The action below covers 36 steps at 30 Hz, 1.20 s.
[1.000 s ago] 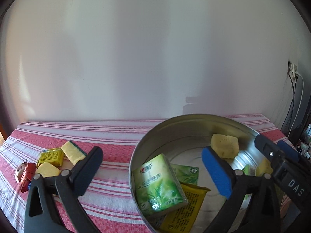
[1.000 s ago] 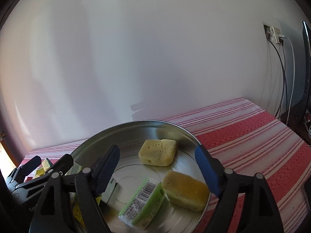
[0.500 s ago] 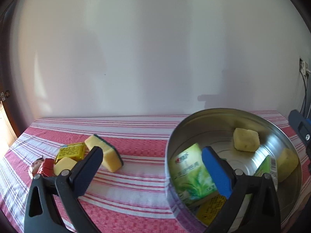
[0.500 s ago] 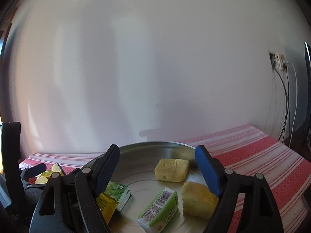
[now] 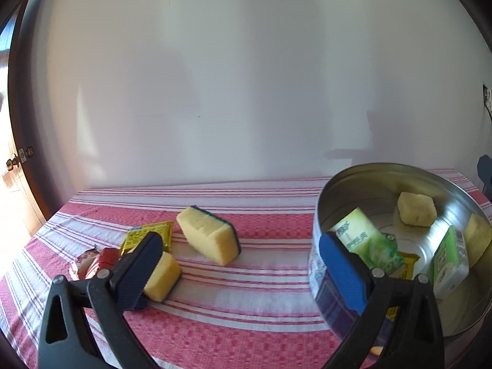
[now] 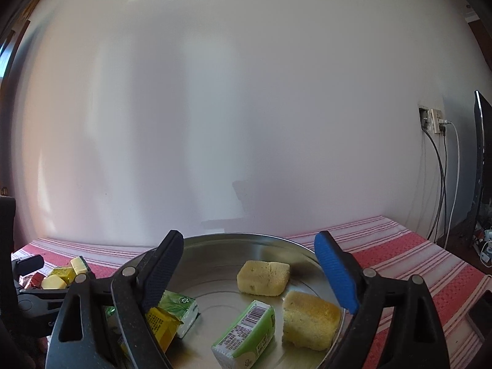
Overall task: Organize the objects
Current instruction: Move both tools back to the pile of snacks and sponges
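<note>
A round metal tin (image 5: 319, 264) (image 6: 215, 243) stands on the red-striped cloth. It holds green tea packs (image 5: 366, 240) (image 6: 246, 335), a yellow pack (image 6: 161, 323) and two yellow sponges (image 6: 264, 276) (image 6: 310, 319). Left of the tin lie a yellow sponge with a dark back (image 5: 209, 233), a smaller sponge (image 5: 161, 276), a yellow packet (image 5: 150, 236) and a red packet (image 5: 98, 261). My left gripper (image 5: 240, 273) is open and empty, above the cloth between these and the tin. My right gripper (image 6: 249, 276) is open and empty over the tin.
A white wall stands right behind the table. A wall socket with hanging cables (image 6: 433, 123) and a dark screen edge (image 6: 482, 160) are at the far right. A door handle (image 5: 15, 160) shows at the far left.
My left gripper has swung left, away from the tin, so the loose sponges and packets now sit ahead of it. My right gripper has levelled out over the tin. Both stayed open.
</note>
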Each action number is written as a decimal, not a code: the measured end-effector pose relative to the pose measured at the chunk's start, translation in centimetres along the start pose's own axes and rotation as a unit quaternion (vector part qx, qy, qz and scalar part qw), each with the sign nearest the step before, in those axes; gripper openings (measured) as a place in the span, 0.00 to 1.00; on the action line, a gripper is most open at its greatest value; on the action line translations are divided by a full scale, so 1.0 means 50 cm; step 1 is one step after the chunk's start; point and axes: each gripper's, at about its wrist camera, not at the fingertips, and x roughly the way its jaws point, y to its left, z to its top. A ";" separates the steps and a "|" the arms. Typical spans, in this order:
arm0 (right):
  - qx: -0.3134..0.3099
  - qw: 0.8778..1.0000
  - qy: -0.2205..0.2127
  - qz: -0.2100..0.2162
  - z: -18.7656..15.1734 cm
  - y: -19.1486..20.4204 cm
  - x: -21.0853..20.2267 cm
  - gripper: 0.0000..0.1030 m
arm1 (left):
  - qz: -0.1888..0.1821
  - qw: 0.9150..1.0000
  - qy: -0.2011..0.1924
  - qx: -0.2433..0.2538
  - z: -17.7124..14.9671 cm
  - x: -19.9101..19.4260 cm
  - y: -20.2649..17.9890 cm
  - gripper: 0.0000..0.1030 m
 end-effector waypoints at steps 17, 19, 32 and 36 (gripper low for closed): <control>0.009 0.999 0.038 0.018 -0.027 0.104 -0.028 0.86 | 0.010 1.000 0.010 -0.012 -0.026 -0.002 0.104 0.99; 0.005 0.999 0.042 0.029 -0.030 0.126 -0.032 0.86 | 0.017 1.000 0.012 -0.017 -0.027 0.004 0.130 0.99; -0.027 0.993 0.073 0.090 -0.052 0.271 -0.021 0.86 | 0.043 0.996 0.046 -0.063 -0.044 0.040 0.281 0.99; -0.035 0.990 0.083 0.109 -0.057 0.310 -0.015 0.86 | 0.050 0.995 0.055 -0.068 -0.049 0.046 0.318 0.99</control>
